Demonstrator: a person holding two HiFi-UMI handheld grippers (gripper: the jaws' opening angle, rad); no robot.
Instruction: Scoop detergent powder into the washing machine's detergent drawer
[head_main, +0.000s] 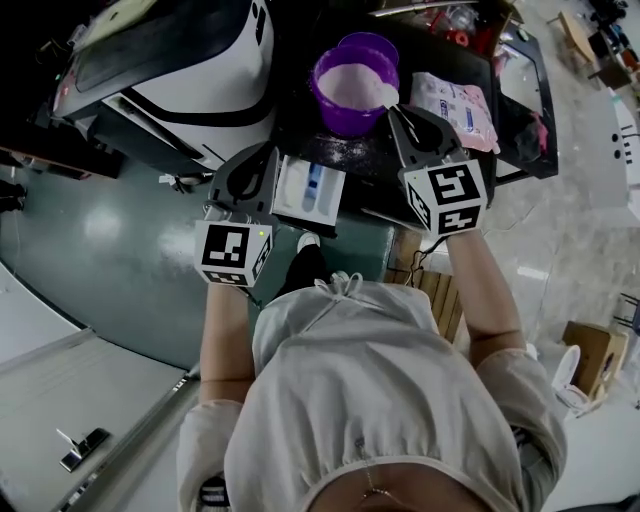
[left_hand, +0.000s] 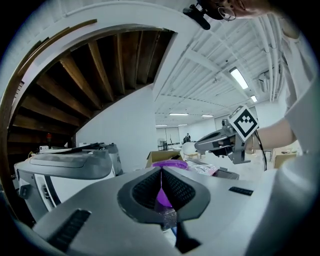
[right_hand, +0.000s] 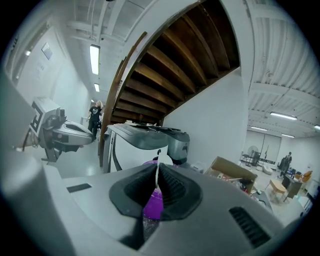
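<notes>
Past our pale shirt (head_main: 380, 380), the left gripper (left_hand: 161, 171) has its fingers clenched empty beside the white detergent drawer (head_main: 310, 190). The right gripper (right_hand: 158, 171) fingers grasp a mostly hidden thin white scoop (right_hand: 159, 161) at the purple plastic tub (head_main: 345, 118).

Two grippers show: the left gripper (left_hand: 161, 172) and the right gripper (right_hand: 158, 167). Each carries one marker cube, which makes two cubes, the left cube (head_main: 233, 255) and the right cube (head_main: 448, 198). There is one desk (head_main: 375, 160), and on it one purple tub (head_main: 350, 110) and one packet (head_main: 458, 108). There is one white scoop (head_main: 389, 97), one drawer (head_main: 310, 190) and one washer (head_main: 170, 70). One person (head_main: 380, 400) holds the grippers, with two bare forearms in sight. Far back stand three more people: one (left_hand: 187, 136) in the left gripper view and two (right_hand: 95, 117) (right_hand: 285, 162) in the right gripper view. One cardboard box (right_hand: 232, 172) shows there too.
</notes>
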